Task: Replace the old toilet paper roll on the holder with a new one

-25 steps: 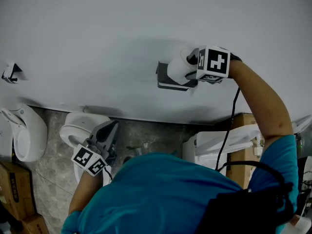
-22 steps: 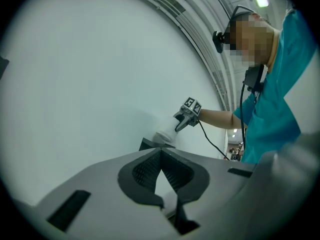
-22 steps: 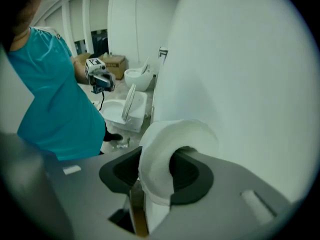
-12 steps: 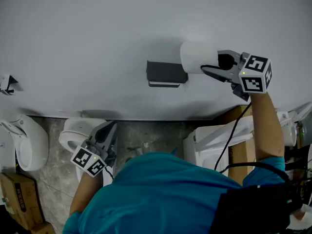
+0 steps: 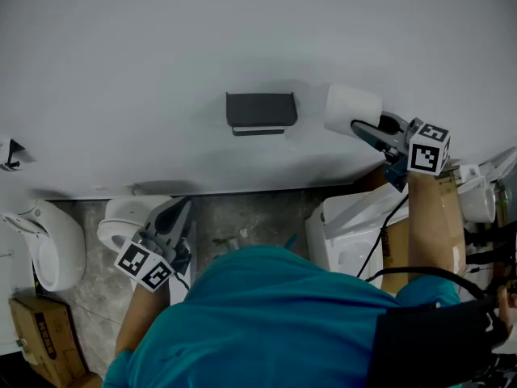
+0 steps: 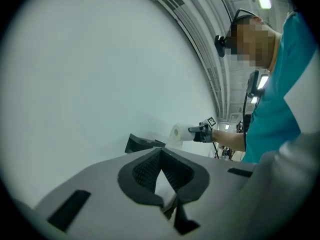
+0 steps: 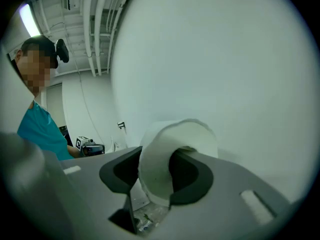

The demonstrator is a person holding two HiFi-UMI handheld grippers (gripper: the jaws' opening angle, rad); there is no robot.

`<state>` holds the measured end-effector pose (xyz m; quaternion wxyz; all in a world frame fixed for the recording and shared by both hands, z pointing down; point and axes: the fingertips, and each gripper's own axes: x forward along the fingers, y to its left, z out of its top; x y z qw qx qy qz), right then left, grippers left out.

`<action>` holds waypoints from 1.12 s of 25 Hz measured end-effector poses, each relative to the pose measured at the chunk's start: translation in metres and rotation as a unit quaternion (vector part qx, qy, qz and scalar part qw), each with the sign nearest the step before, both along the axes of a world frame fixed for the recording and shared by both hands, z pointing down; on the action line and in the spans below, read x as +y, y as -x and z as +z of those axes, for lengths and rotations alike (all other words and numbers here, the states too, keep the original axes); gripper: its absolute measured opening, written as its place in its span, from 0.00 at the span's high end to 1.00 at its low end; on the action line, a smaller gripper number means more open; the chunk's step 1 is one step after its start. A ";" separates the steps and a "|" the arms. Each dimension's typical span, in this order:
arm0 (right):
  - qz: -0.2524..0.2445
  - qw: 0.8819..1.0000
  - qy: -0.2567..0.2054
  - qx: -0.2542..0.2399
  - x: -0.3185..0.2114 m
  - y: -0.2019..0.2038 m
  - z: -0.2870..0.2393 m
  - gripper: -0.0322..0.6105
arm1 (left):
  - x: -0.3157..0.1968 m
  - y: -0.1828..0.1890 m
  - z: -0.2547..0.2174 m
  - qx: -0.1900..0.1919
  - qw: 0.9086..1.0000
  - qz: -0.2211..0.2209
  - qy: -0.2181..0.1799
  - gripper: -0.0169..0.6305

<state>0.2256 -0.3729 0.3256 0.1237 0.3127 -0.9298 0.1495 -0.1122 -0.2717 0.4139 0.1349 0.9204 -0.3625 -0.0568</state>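
Note:
The dark grey holder (image 5: 260, 110) hangs on the white wall with no roll on it. To its right my right gripper (image 5: 365, 125) is shut on a white toilet paper roll (image 5: 352, 109), held in the air close to the wall. In the right gripper view the roll (image 7: 160, 159) has its wall pinched between the pads, with one pad inside the core. My left gripper (image 5: 182, 210) stays low at the left, shut, nothing in it. From the left gripper view the holder (image 6: 142, 143) and the held roll (image 6: 176, 132) show beyond its closed tips.
A white toilet (image 5: 125, 217) stands on the floor below the left gripper, and another white fixture (image 5: 44, 237) is further left. A cardboard box (image 5: 44, 338) sits at the bottom left. White fixtures (image 5: 355, 233) and a box (image 5: 396, 253) stand under the right arm.
The right gripper has drawn the roll off the holder and carried it to the right while turning over. The holder now stands bare. The left gripper has hardly shifted.

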 end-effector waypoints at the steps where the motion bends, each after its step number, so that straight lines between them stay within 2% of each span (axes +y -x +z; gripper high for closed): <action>1: 0.004 1.000 0.009 -0.003 0.002 -0.003 0.011 0.71 | 0.001 -0.001 0.000 -0.001 1.000 0.001 0.000 0.96; 8: 0.022 0.997 0.069 -0.015 0.008 -0.013 0.076 0.71 | 0.003 0.003 0.003 -0.008 1.000 -0.004 0.006 0.96; 16: 0.006 0.989 0.126 -0.080 -0.010 0.015 0.133 0.71 | 0.002 0.009 0.009 -0.009 1.000 -0.011 0.011 0.96; 22: -0.008 0.976 0.147 -0.163 -0.021 0.029 0.145 0.71 | 0.009 0.011 0.009 -0.011 1.000 -0.019 0.013 0.96; 28: -0.015 0.969 0.163 -0.185 -0.029 0.040 0.156 0.72 | 0.013 0.015 0.012 -0.011 0.999 -0.025 0.016 0.96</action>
